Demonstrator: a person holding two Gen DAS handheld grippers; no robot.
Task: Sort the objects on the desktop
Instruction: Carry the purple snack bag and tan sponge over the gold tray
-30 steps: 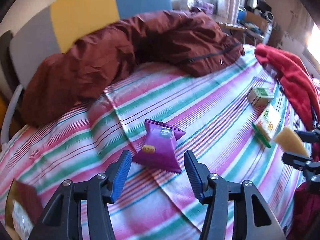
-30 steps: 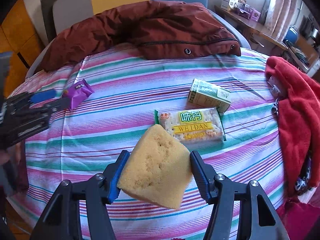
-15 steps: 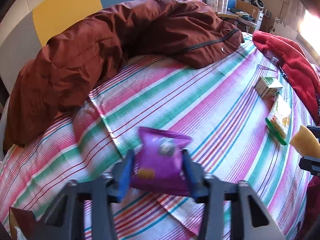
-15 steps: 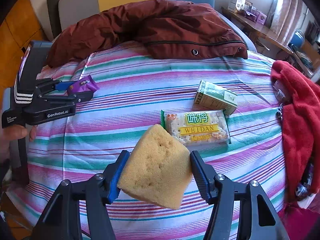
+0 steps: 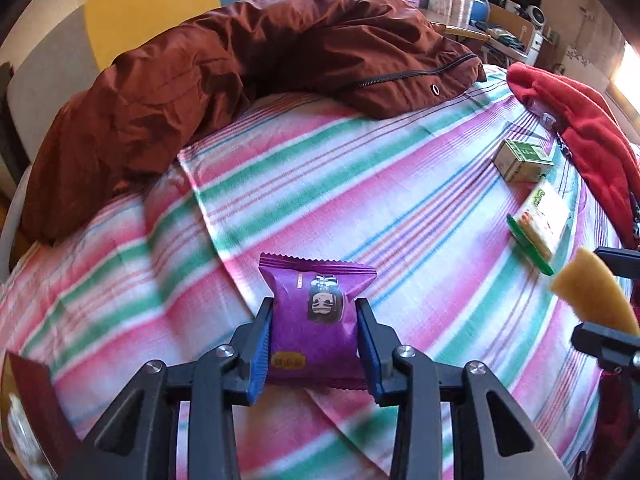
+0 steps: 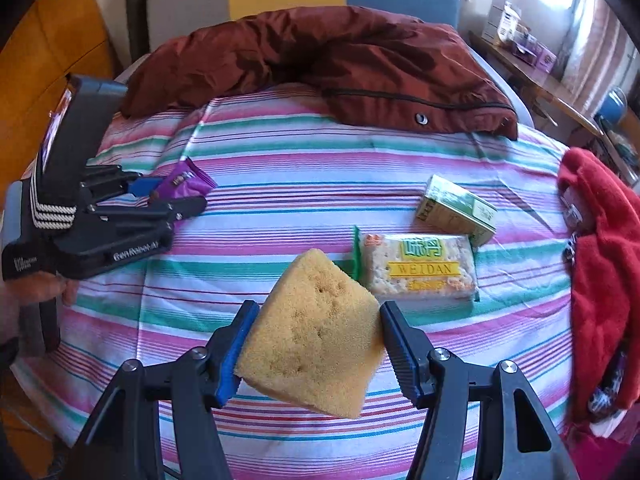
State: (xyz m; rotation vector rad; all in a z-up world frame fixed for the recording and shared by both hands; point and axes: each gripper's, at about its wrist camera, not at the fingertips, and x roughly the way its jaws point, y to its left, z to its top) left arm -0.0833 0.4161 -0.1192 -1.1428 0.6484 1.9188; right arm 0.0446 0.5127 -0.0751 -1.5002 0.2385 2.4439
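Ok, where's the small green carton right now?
In the right wrist view the green carton lies on the striped cloth, right of centre, just behind the WEIDAN cracker pack and left of the red garment.

Both grippers angling steeply down, each with something between its fingers

The left gripper (image 5: 316, 344) is closing, its blue-padded fingers (image 5: 259, 354) pressing both sides of the purple snack packet (image 5: 314, 320). A hand (image 6: 44, 288) is gripping its handle, left of the packet. The right gripper (image 6: 316, 344) is holding the yellow sponge (image 6: 312, 336) clamped, right of the packet.
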